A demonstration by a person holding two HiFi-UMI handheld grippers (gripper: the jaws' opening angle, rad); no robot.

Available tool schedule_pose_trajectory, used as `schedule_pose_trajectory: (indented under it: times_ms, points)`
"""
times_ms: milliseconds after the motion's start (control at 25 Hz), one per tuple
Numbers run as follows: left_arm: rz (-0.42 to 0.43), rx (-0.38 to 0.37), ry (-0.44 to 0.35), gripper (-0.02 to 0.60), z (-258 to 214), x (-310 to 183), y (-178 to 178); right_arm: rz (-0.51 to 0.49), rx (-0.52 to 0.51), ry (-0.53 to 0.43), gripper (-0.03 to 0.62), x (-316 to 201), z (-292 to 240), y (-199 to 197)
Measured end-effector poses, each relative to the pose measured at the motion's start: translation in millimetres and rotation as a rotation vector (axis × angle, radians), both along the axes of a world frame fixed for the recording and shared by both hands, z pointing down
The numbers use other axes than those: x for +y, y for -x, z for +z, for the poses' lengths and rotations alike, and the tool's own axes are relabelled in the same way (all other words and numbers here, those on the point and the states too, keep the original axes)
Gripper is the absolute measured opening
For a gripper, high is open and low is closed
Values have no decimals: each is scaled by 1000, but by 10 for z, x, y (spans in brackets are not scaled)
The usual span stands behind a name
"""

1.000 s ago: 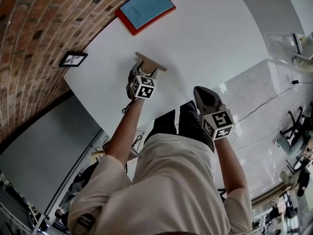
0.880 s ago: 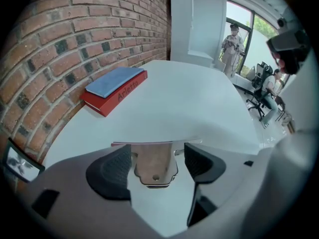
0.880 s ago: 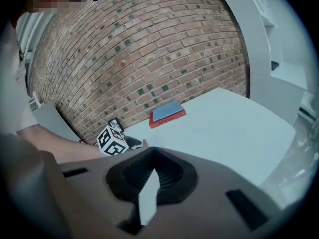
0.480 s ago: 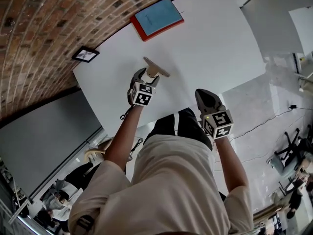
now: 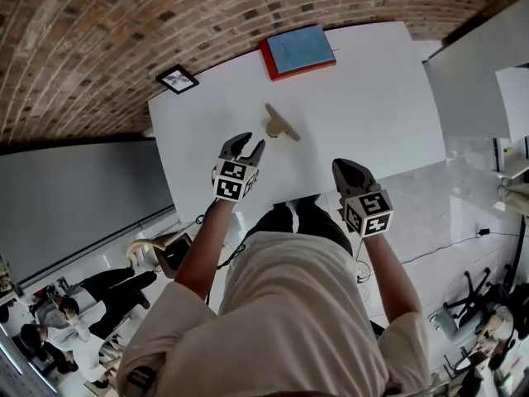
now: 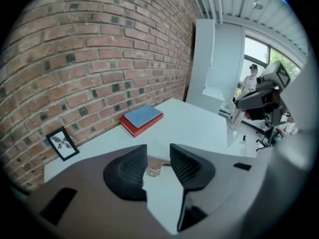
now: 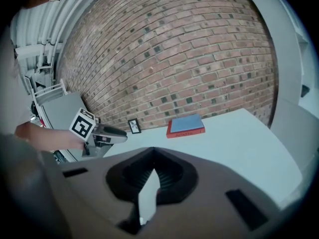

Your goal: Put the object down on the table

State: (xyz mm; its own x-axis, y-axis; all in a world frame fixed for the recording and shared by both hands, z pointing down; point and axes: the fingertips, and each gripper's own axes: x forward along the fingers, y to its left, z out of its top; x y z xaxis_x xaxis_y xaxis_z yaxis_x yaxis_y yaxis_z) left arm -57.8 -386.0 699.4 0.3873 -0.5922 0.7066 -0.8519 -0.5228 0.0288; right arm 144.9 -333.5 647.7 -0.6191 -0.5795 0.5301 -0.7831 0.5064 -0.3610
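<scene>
1. Wooden object lies flat on the white table, clear of both grippers.
2. Left gripper: jaws partly apart, have just been closing, nothing between them.
3. Right gripper: jaws together, empty.
4. Red book with a blue cover lies at the table's far edge; its spine print is unreadable.

book: on the table, far edge, against the wall
frame: far-left corner, left of book
wooden piece: mid-table, probably lying flat
</scene>
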Motion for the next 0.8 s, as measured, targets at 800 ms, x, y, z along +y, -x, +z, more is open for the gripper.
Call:
schedule_pose_trajectory:
  times_ms: [800]
  points:
    - [-137,197,-238,11,-1510,1416,1190,-1,54,-210,3,832,-1106,853]
